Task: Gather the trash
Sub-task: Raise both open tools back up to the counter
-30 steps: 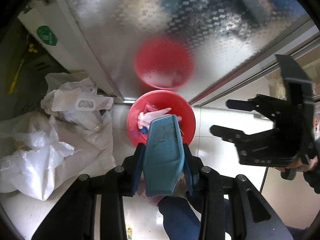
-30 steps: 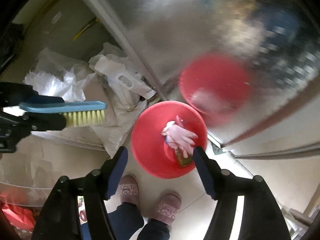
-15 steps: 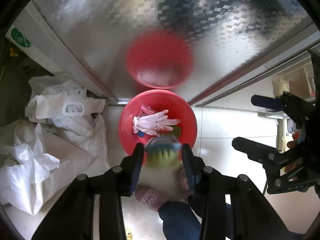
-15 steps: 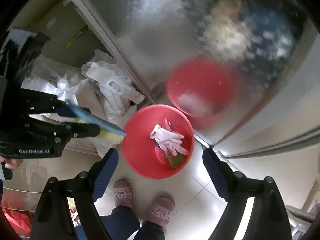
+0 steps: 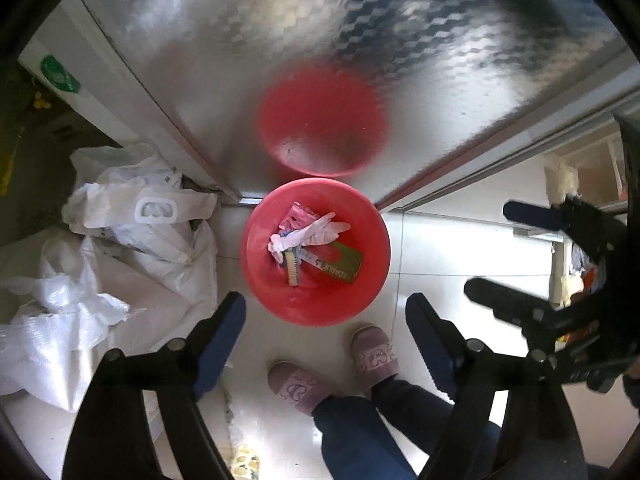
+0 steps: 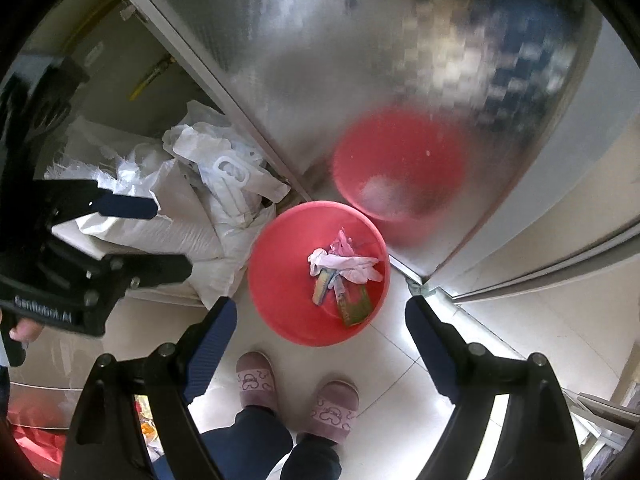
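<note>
A red basin (image 5: 320, 308) (image 6: 280, 304) stands on the floor tiles below both grippers. Inside it lie white gloves (image 5: 316, 234) (image 6: 348, 262), a small blue brush with yellow bristles (image 5: 292, 268) (image 6: 322, 290), a green packet (image 5: 346, 266) (image 6: 354, 308) and a pink wrapper (image 5: 296, 216). My left gripper (image 5: 325, 308) (image 6: 170, 238) hangs high over the basin, pointing down; its jaws are opening and nothing is between them. My right gripper (image 6: 320, 312) (image 5: 496, 248) is open and empty, also well above the basin.
A heap of white plastic bags and sacks (image 5: 120, 240) (image 6: 208, 200) lies left of the basin. A frosted glass door (image 5: 360, 60) rises behind it and mirrors the basin. The person's slippered feet (image 5: 296, 388) (image 6: 254, 380) stand just in front of the basin.
The left gripper let go of the blue brush, which dropped into the red basin, and its jaws spread wide. The right gripper's jaws widened a little.
</note>
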`<state>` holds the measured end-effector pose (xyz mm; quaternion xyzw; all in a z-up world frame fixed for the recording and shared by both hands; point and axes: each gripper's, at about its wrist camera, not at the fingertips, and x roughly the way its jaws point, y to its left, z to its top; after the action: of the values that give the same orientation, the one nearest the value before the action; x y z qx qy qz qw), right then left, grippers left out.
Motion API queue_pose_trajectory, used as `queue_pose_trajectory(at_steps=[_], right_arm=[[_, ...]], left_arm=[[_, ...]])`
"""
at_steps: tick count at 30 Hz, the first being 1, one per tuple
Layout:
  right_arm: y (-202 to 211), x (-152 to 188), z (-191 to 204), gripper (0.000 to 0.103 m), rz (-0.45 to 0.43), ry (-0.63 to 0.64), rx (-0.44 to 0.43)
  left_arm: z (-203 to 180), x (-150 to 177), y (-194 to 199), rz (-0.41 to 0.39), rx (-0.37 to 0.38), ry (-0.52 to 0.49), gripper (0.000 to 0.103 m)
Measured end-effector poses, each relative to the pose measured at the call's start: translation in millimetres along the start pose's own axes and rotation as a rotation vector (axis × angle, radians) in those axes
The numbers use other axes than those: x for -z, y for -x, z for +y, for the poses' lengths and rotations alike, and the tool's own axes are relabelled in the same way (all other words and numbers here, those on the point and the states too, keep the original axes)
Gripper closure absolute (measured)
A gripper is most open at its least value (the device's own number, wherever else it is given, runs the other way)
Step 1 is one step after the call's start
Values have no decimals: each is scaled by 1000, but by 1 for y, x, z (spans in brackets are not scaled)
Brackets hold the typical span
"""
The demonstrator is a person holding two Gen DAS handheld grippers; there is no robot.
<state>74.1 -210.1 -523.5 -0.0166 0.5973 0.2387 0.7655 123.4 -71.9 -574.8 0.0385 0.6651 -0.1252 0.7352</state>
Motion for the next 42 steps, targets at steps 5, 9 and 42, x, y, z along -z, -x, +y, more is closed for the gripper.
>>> queue_pose_trajectory(at_steps=[5, 9, 42], right_arm=[[27, -5, 11, 18, 5, 18, -2], [63, -4, 27, 18, -26, 36, 7], [386, -128, 147, 6, -383, 155, 26]], left_arm=[[-3, 8, 43, -48, -7, 11, 18], [-4, 14, 83, -92, -20, 29, 18], [14, 5, 475, -535, -143, 156, 0]])
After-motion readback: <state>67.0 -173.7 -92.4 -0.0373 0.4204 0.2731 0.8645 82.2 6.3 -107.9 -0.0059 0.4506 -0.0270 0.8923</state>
